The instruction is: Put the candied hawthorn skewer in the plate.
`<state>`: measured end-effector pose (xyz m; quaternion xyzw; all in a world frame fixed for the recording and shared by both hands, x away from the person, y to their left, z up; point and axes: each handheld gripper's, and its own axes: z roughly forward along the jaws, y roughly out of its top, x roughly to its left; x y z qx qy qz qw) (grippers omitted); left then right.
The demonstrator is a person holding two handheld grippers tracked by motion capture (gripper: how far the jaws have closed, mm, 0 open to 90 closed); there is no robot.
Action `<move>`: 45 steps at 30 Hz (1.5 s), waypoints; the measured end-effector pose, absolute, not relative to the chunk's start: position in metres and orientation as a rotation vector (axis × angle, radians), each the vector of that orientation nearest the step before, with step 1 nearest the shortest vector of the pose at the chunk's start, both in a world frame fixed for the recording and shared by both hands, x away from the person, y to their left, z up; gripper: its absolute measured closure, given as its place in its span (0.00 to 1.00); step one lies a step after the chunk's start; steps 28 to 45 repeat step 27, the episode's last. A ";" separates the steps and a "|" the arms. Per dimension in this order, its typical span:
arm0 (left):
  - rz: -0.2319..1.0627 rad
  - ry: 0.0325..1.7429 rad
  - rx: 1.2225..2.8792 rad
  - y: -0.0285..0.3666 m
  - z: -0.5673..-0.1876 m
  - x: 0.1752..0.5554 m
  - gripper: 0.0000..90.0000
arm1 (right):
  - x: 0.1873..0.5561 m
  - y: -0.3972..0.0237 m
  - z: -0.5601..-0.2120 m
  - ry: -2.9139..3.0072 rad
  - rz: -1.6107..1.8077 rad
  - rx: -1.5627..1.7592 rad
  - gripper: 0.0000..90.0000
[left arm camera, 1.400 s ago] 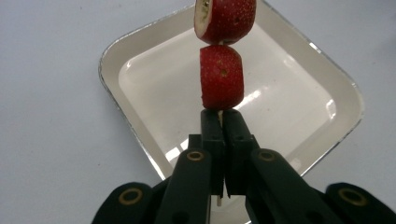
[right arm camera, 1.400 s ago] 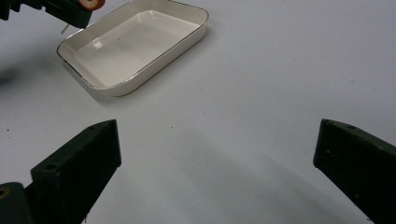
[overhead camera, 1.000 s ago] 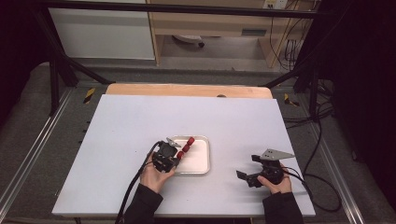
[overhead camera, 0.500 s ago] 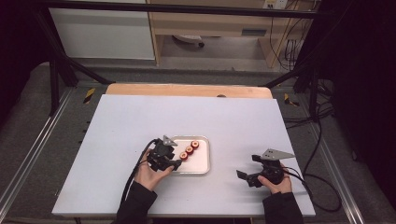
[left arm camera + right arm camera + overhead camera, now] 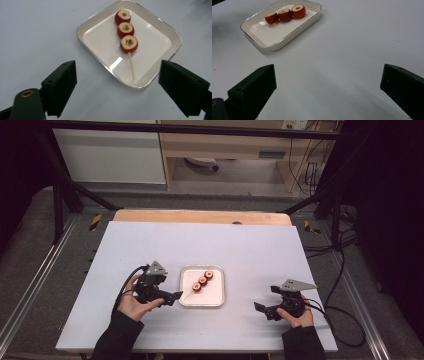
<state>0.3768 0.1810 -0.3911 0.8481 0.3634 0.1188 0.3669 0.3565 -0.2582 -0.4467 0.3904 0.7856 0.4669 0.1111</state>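
A shallow white rectangular tray with a thin metallic rim (image 5: 216, 299) is seen near the middle of the white table (image 5: 250, 245), toward its near edge. Inside it a thin wooden skewer threaded with three red cored fruit pieces (image 5: 126, 30) is laid flat on the tray floor; its bare stick end is pointed toward the left gripper (image 5: 176, 296), which is held just beside the tray's left edge with its black jaws spread wide and nothing between them. The right gripper (image 5: 260, 308) is held well apart from the tray, jaws likewise parted and empty. In the right gripper view the tray (image 5: 287, 37) is seen from a low angle, and most of the stick is hidden behind the fruit (image 5: 285, 15). The kind of fruit cannot be made out.
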 end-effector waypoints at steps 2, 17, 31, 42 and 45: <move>0.328 0.934 2.179 0.191 -0.393 0.374 0.14 | 0.357 -0.258 -0.447 2.309 1.366 1.143 0.01; 0.393 1.021 2.093 0.260 -0.430 0.347 0.10 | 0.357 -0.257 -0.451 2.337 1.321 1.145 0.01; 0.364 1.024 2.058 0.271 -0.443 0.344 0.10 | 0.356 -0.256 -0.454 2.354 1.301 1.145 0.01; 0.364 1.024 2.058 0.271 -0.443 0.344 0.10 | 0.356 -0.256 -0.454 2.354 1.301 1.145 0.01; 0.364 1.024 2.058 0.271 -0.443 0.344 0.10 | 0.356 -0.256 -0.454 2.354 1.301 1.145 0.01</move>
